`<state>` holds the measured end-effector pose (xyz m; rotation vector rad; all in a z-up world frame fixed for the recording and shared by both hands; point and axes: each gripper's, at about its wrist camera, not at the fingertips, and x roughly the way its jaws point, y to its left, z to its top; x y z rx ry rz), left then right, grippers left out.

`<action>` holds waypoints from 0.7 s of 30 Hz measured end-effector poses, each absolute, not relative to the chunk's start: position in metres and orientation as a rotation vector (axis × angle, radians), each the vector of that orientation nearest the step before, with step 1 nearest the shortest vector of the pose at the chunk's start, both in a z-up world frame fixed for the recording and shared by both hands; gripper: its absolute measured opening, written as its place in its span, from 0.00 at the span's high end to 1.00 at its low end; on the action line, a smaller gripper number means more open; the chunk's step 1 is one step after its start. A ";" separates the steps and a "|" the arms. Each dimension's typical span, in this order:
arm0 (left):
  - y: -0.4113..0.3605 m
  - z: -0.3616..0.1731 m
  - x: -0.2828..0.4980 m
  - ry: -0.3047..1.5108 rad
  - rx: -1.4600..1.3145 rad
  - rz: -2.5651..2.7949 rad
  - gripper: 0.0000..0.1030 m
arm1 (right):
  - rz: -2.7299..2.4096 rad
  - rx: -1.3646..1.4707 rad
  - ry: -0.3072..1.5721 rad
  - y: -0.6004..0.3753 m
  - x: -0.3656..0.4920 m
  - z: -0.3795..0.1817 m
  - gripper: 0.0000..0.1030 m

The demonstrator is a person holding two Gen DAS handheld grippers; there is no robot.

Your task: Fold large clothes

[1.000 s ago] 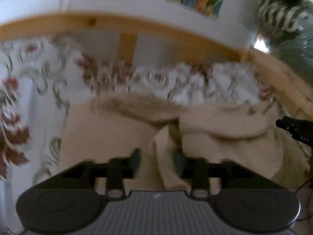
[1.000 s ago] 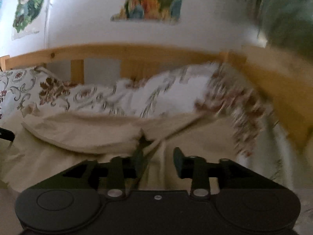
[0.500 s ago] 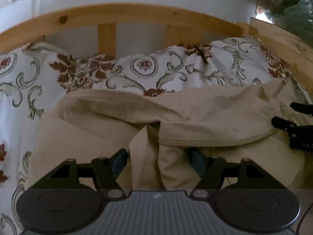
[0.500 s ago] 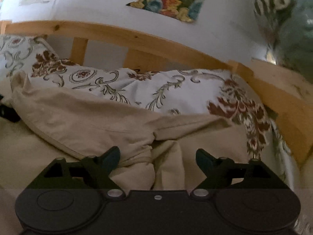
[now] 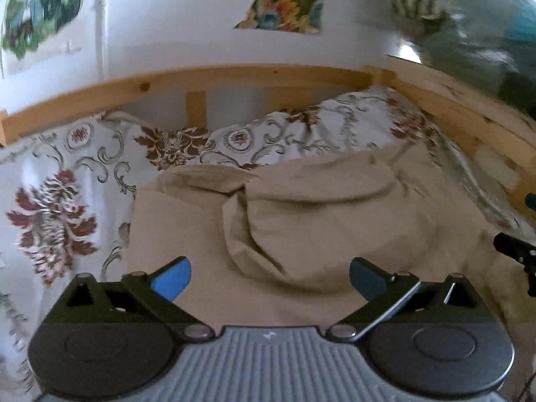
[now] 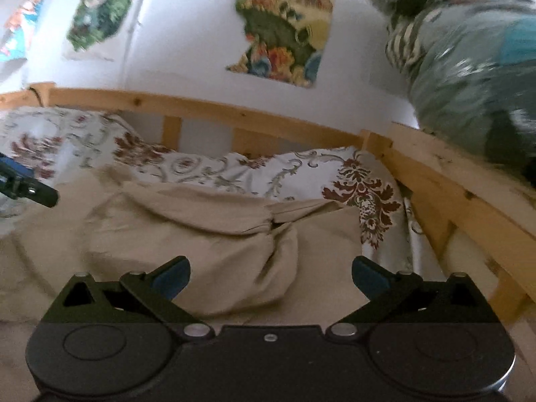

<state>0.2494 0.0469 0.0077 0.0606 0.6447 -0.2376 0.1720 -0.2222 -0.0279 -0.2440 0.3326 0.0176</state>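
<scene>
Beige garment (image 5: 321,221) lies on the bed, top edge folded over, bunched at both ends. Left claw (image 5: 270,276) and right claw (image 6: 270,276) both spread wide, holding nothing. Risk: bunched corners (image 6: 278,244) set crooked creases if next fold goes over them unsmoothed.

From where I stand there is no writing, number or brand name that can be read anywhere in either view. The pictures stuck on the wall (image 6: 284,23) are coloured scenes with no lettering I can make out. The only mark of any kind is a small pale emblem on the ribbed grey body of the left gripper (image 5: 270,278), and it is too small and blurred to read.
</scene>
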 end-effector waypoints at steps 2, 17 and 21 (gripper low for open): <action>0.038 0.013 0.229 0.646 0.082 -0.227 0.01 | 0.011 -0.229 0.318 -0.215 0.139 -0.025 0.01; 0.004 -0.016 0.158 0.779 -0.007 -0.255 0.01 | 0.288 -0.393 0.542 -0.191 0.036 -0.066 0.01; 0.010 -0.030 0.152 0.808 -0.025 -0.254 0.01 | 0.378 -0.480 0.702 -0.169 0.054 -0.094 0.01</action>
